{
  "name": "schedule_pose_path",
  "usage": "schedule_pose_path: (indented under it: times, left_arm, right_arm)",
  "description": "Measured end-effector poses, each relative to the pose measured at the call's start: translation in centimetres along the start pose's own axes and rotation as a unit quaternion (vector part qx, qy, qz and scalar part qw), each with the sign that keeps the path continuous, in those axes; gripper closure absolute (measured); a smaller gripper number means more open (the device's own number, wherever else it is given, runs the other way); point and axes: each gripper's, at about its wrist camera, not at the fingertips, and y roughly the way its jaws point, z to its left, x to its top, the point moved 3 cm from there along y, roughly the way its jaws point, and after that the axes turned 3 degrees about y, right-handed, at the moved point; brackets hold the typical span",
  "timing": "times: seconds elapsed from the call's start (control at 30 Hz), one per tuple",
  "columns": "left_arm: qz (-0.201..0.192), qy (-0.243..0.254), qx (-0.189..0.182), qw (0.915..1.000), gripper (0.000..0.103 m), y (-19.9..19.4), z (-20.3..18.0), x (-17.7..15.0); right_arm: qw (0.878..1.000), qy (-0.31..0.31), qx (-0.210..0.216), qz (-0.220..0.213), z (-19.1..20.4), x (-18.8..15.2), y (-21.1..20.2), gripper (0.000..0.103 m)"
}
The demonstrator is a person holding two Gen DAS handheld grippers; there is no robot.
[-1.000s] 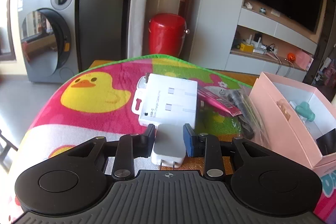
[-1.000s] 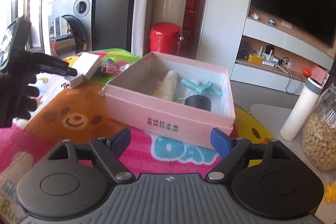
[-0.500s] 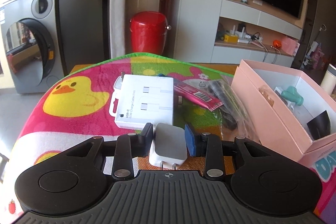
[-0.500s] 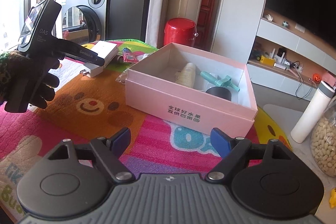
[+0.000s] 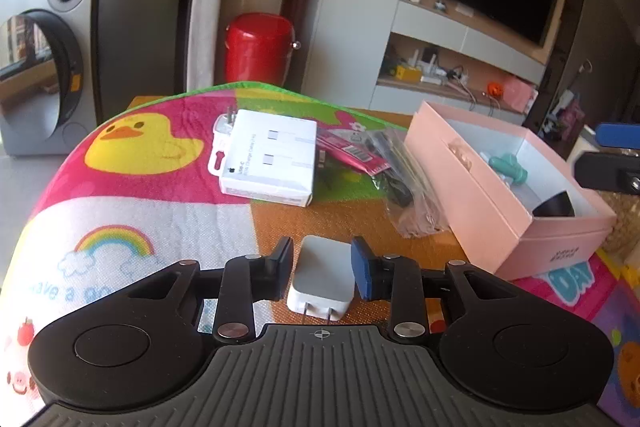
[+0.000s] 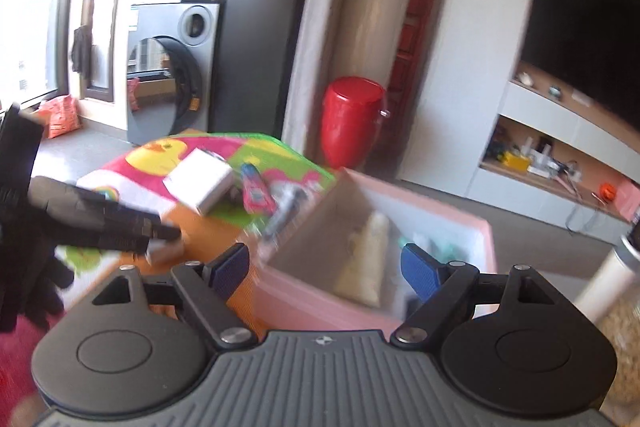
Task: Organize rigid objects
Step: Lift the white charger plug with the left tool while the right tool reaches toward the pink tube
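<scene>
My left gripper has a white charger plug between its jaws, prongs toward the camera; the jaws are closing and carry it above the orange part of the mat. A white cable box, a pink packet and a clear bag lie beyond it. The open pink box stands at the right, holding a teal piece and a black item. My right gripper hangs open, blurred, over the pink box's near side. The left gripper shows there too, held by a gloved hand.
A colourful play mat covers the table. Behind the table stand a red bin and a washing machine. A white bottle and a jar of beans stand right of the pink box.
The left gripper drew back from the white cable box with the charger between its jaws. The right gripper rose and moved forward over the pink box; its jaws stayed wide.
</scene>
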Motion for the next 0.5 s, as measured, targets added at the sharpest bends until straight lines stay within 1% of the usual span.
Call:
schedule_pose_path:
  times: [0.07,0.13,0.17,0.23,0.3,0.37,0.43,0.47,0.5]
  left_arm:
    - [-0.011,-0.036,-0.007,0.9993,0.069,0.1,1.2,0.6]
    - [-0.026,-0.077,-0.009,0.9966,0.069,0.3,2.7,1.9]
    - [-0.040,-0.094,-0.004,0.9948,0.069,0.4,3.4,2.5]
    - [-0.082,-0.130,0.020,0.9880,0.069,0.3,5.3,3.4]
    - [-0.100,-0.167,0.031,0.9803,0.069,0.4,6.8,3.4]
    - [-0.104,-0.192,0.021,0.9758,0.069,0.8,8.0,2.6]
    - [-0.081,-0.197,0.030,0.9766,0.070,1.5,8.7,1.8]
    - [-0.069,-0.199,0.037,0.9768,0.072,1.8,9.0,1.7]
    - [-0.066,-0.206,0.041,0.9755,0.072,1.9,9.3,1.7]
  right_arm:
    - [0.999,0.009,0.033,0.021,0.8,2.8,2.3,0.020]
    - [0.995,0.047,0.065,0.067,1.1,5.5,5.5,0.020]
    - [0.991,0.068,0.074,0.090,1.1,6.6,7.3,0.020]
    - [0.982,0.108,0.078,0.132,1.3,8.2,11.3,0.020]
    - [0.977,0.125,0.068,0.161,2.0,9.1,15.2,0.020]
    - [0.970,0.151,0.067,0.180,2.3,9.5,18.4,0.020]
    - [0.959,0.187,0.090,0.194,3.1,9.6,21.0,0.019]
    - [0.958,0.190,0.101,0.192,3.8,9.7,22.0,0.019]
    - [0.962,0.175,0.104,0.185,5.2,9.8,23.0,0.019]
